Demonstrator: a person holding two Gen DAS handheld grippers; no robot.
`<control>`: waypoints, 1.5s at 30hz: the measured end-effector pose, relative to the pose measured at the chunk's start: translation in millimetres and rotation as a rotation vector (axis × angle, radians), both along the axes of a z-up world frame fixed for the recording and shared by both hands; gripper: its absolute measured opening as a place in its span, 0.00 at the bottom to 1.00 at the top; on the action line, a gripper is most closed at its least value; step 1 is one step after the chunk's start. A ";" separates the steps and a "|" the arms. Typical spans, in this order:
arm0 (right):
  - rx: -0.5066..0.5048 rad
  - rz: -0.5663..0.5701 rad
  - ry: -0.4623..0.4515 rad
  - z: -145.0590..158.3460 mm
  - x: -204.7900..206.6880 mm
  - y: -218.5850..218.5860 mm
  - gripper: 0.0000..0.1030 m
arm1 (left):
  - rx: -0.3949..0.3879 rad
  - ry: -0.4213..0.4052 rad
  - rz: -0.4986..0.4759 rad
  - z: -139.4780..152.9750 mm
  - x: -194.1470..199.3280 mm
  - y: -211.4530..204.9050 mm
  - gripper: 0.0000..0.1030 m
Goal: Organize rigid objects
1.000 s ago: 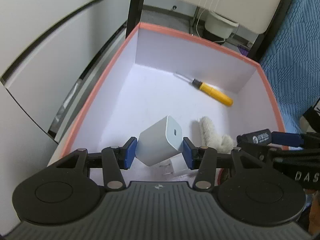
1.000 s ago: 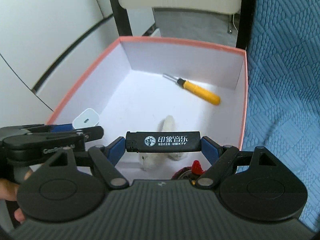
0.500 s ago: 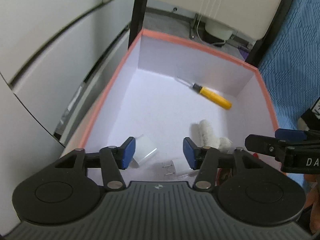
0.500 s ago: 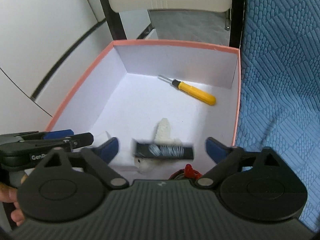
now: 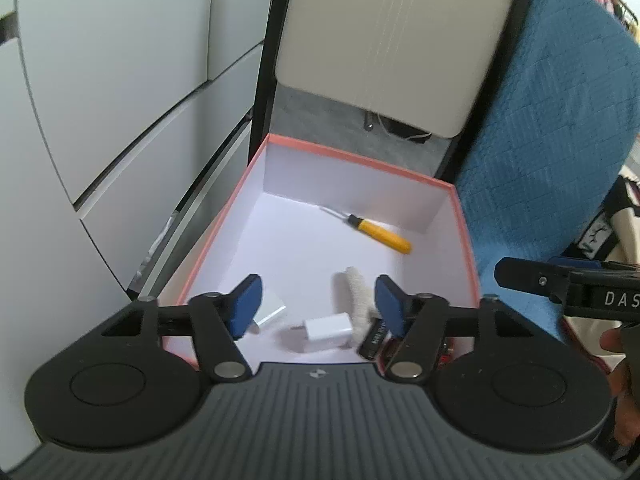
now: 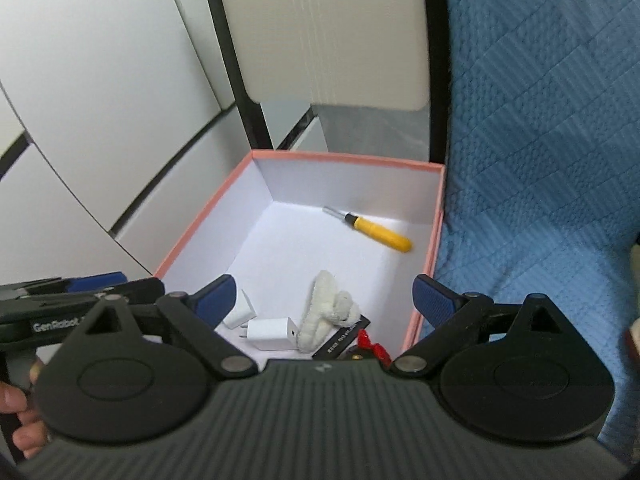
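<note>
A white box with a salmon rim (image 5: 352, 157) (image 6: 344, 157) holds the objects. A white cube charger (image 5: 269, 312) (image 6: 240, 310) lies at its near left, a second white plug charger (image 5: 329, 328) (image 6: 270, 333) beside it. A black lighter (image 5: 374, 338) (image 6: 341, 337) lies at the near right, partly under a white fluffy toy (image 5: 356, 289) (image 6: 328, 309). A yellow-handled screwdriver (image 5: 380, 233) (image 6: 378, 233) lies at the far side. My left gripper (image 5: 318, 303) and right gripper (image 6: 323, 297) are both open and empty, held above the box's near end.
A blue quilted cover (image 5: 552, 136) (image 6: 540, 160) lies to the right of the box. White cabinet panels (image 5: 112, 80) stand at the left. A beige panel in a black frame (image 5: 392, 40) stands behind the box. A small red thing (image 6: 370, 344) sits at the box's near right.
Both grippers opened and rose back. The cube charger dropped from the left gripper and the black lighter from the right gripper; both now lie in the box.
</note>
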State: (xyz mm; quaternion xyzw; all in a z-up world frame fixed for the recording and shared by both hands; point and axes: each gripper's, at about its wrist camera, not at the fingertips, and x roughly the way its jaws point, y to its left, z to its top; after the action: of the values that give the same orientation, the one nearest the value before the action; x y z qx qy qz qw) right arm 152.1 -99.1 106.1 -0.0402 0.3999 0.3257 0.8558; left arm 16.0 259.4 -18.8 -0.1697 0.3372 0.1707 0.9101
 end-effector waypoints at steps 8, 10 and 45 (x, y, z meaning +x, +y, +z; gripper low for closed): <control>0.021 -0.013 -0.041 19.1 -31.0 -40.3 0.94 | -0.018 -0.034 0.023 25.0 -35.1 -38.7 0.84; 0.024 -0.016 -0.038 18.1 -38.5 -49.7 0.94 | 0.010 -0.033 0.028 28.9 -42.3 -52.1 0.89; 0.042 0.000 -0.107 4.8 -100.3 -115.7 0.94 | 0.080 -0.061 0.080 28.0 -107.7 -128.2 0.95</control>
State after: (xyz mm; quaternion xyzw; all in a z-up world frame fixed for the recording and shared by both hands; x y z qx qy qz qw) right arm 51.8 -214.8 111.0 -0.0397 0.3464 0.3313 0.8767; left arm -91.7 131.1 9.2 -0.1516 0.2950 0.2151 0.9186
